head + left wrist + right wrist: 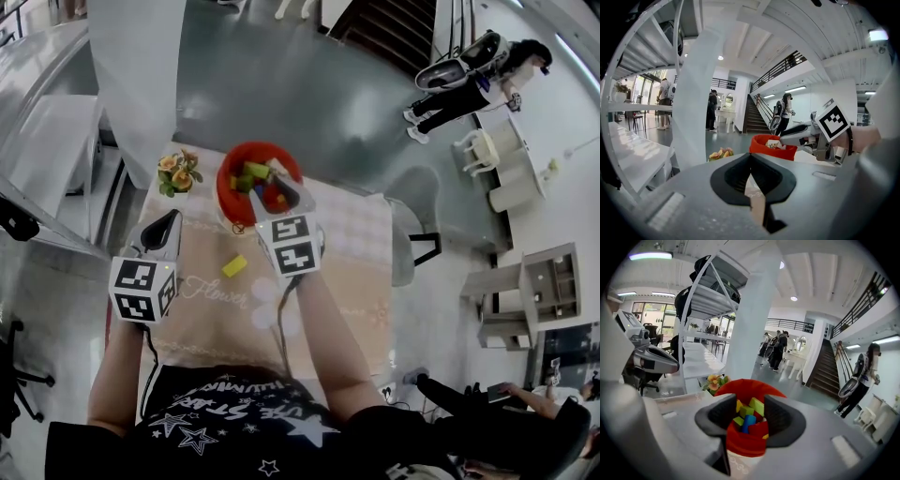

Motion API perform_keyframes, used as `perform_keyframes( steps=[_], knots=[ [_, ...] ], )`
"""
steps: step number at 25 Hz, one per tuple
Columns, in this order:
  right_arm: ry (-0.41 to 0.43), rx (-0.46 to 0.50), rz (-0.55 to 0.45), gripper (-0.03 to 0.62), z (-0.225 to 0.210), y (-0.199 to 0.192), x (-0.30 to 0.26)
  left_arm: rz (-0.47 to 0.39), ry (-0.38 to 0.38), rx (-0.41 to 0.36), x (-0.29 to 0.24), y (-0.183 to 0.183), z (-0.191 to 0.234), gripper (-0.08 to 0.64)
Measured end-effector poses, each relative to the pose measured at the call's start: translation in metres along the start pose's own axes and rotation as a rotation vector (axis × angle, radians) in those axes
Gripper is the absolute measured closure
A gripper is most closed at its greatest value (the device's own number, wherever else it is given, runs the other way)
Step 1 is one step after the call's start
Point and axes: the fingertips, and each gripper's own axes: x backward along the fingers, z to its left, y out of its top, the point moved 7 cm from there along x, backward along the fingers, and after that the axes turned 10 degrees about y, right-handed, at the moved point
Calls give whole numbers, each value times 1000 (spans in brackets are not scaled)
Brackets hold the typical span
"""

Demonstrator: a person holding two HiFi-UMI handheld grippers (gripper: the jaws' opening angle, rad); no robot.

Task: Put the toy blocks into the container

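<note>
Pale cloth covers the surface (361,253); grey hall floor beyond.
Left tool (172,221): jaws together, nothing between them, over the cloth's left edge.
Flowers (178,173) at the far left corner.
One yellow block (234,266) lies loose between the tools.
Red container (246,153) holds green, yellow, blue and red blocks (756,405).
Right tool (274,187): jaws partly apart, empty, above the container.

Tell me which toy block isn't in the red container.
The yellow block, lying alone on the tablecloth; every other block sits inside the red container.
</note>
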Motion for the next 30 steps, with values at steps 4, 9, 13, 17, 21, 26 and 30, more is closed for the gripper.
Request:
perform_keyframes(
  steps=[4,9,13,17,21,26,30],
  knots=[
    [-23,-14,-26,405,2,-4,14,5,1,-1,6,-3,-2,551],
    [-45,-53,-43,405,9,-20,31,19,0,2,17,-11,-6,551],
    [-42,-60,-56,405,20,-24,44,24,-1,0,28,-16,-11,551],
    [-23,-74,-48,405,36,-36,49,45,-2,4,39,-27,-15,551],
    [-4,-100,-27,405,52,-53,51,66,-2,7,48,-38,-17,551],
    [83,-162,35,348,81,-79,42,92,2,16,55,-50,-17,551],
    [152,-225,116,277,103,-105,29,117,2,21,58,-60,-15,551]
  ],
)
